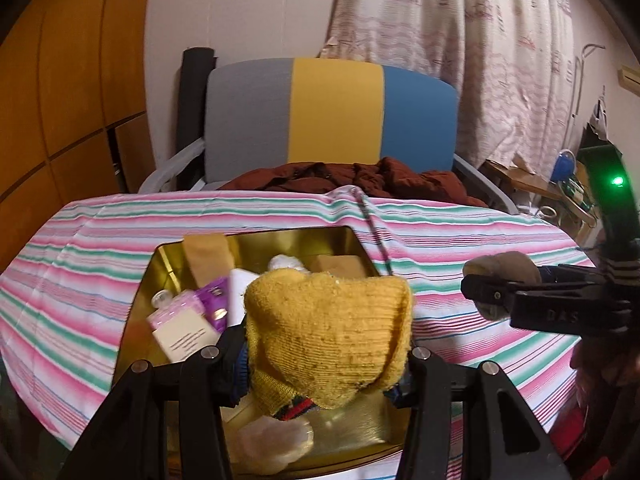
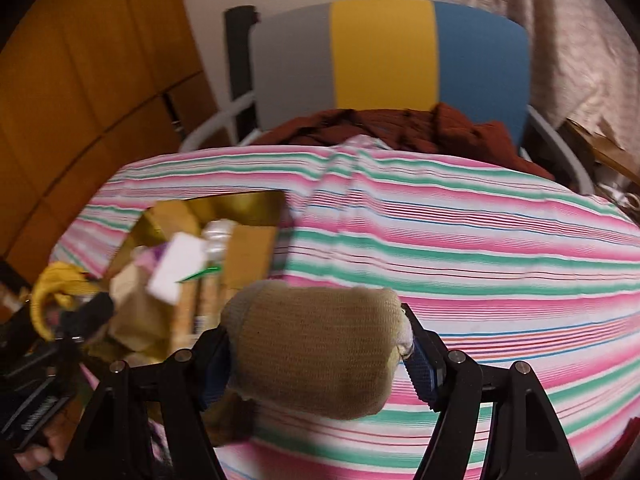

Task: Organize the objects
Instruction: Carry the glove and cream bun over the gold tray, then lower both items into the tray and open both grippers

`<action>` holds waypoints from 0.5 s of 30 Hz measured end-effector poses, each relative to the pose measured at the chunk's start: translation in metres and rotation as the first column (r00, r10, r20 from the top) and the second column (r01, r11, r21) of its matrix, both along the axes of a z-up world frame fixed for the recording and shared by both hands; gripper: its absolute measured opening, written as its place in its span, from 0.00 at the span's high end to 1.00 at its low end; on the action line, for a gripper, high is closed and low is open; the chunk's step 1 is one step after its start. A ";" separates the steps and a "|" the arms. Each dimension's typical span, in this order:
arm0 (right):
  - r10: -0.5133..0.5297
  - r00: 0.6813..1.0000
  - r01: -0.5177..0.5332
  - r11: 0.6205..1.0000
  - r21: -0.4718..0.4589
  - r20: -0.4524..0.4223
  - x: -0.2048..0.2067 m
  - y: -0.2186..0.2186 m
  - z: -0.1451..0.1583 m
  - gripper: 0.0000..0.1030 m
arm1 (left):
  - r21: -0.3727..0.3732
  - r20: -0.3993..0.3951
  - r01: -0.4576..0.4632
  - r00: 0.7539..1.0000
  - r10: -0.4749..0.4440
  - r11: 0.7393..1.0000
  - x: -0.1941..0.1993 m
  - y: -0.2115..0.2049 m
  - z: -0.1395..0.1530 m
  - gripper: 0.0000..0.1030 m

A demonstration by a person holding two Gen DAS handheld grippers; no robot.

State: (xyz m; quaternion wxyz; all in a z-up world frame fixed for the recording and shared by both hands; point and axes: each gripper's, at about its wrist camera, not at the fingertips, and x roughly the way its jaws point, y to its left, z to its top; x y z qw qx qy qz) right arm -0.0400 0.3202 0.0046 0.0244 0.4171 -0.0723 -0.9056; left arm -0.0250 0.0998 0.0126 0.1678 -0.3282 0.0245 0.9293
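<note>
Socks, one in each pair of tongs. The left gripper (image 1: 326,364) has its two fingers pinching a balled yellow sock (image 1: 328,336), and it hangs over the near end of a gold tin (image 1: 344,240) that sits open on the striped tablecloth (image 1: 480,232). Inside the tin lie a pale bottle with a pink and cream label (image 1: 182,326), a purple packet (image 1: 214,300), a white block (image 1: 240,288) and a couple of tan pieces, all jumbled together. A whitish, shell-like thing (image 1: 276,440) rests on the tin's floor just under the yellow sock.

The right gripper (image 2: 320,364) is clamped on a beige sock (image 2: 316,348), rolled into a lump, and holds it above the cloth just to the right of the tin (image 2: 240,204). From that side the left gripper (image 2: 70,312) shows at the tin's left edge, with its yellow sock (image 2: 56,284).

Beyond the table stands a chair (image 1: 332,112) with a grey, yellow and blue back, and a dark red garment (image 1: 360,178) heaped on its seat.
</note>
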 end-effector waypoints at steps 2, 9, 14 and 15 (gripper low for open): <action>0.030 1.000 -0.030 0.999 -0.019 -0.002 0.001 -0.015 0.001 0.29 | 0.012 0.017 -0.015 1.000 0.015 1.000 -0.002 -0.011 -0.003 0.51; 0.132 0.991 -0.132 0.990 -0.050 0.000 0.006 -0.061 -0.003 0.29 | 0.085 0.062 -0.117 0.992 0.112 0.989 -0.012 -0.070 -0.009 0.51; 0.234 0.972 -0.233 0.972 -0.040 0.009 0.008 -0.092 -0.008 0.29 | 0.094 0.060 -0.168 0.985 0.163 0.981 -0.019 -0.096 -0.007 0.51; 0.249 0.968 -0.249 0.968 -0.038 0.014 0.008 -0.097 -0.011 0.29 | 0.095 0.061 -0.175 0.984 0.170 0.980 -0.021 -0.097 -0.007 0.51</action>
